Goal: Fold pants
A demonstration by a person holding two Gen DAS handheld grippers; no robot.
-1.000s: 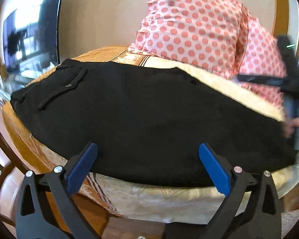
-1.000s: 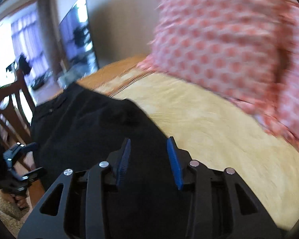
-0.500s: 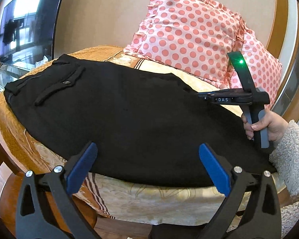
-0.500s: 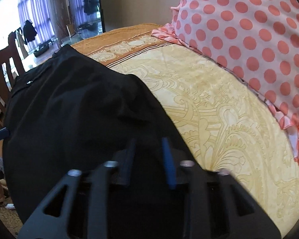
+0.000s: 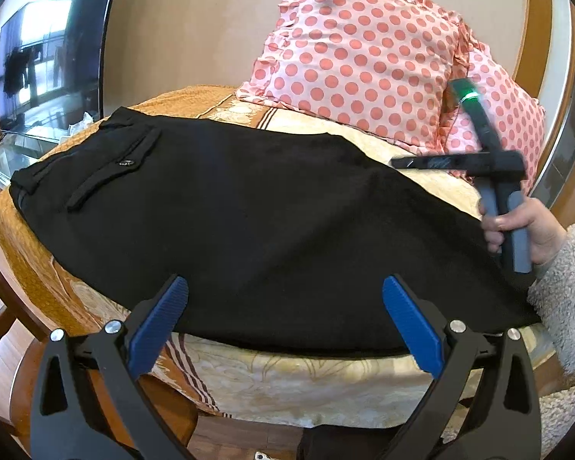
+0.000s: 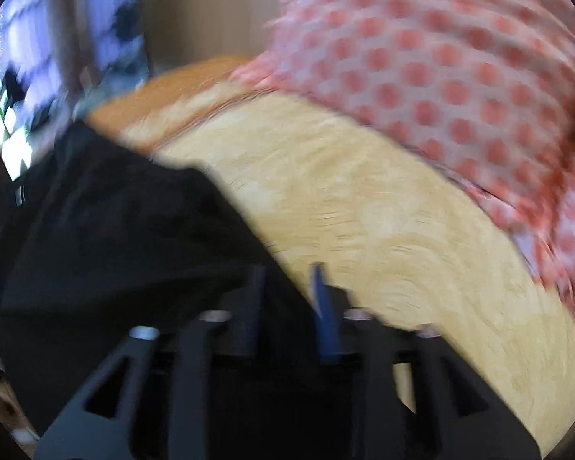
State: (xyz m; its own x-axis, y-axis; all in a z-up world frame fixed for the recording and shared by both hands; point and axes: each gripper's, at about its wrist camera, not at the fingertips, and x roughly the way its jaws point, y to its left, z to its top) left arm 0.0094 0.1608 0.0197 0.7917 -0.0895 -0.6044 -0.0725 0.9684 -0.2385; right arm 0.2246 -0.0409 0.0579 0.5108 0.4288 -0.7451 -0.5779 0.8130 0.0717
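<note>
Black matte pants (image 5: 249, 222) lie flat across the bed's cream patterned bedspread (image 5: 287, 375). The left gripper (image 5: 283, 318) gapes wide, empty. The right gripper (image 6: 287, 291), blurred, stands narrowly parted over the cloth; grip unclear.

Left wrist view: sharp, evenly daylit; fisheye bends edges, dark vignette corners.
Glare: television (image 5: 50, 73) upper left reflects bright windows.
Right wrist view: heavy motion blur throughout; pillow (image 6: 460, 69) dots smeared.
Brightest: upper left, blown out.
</note>
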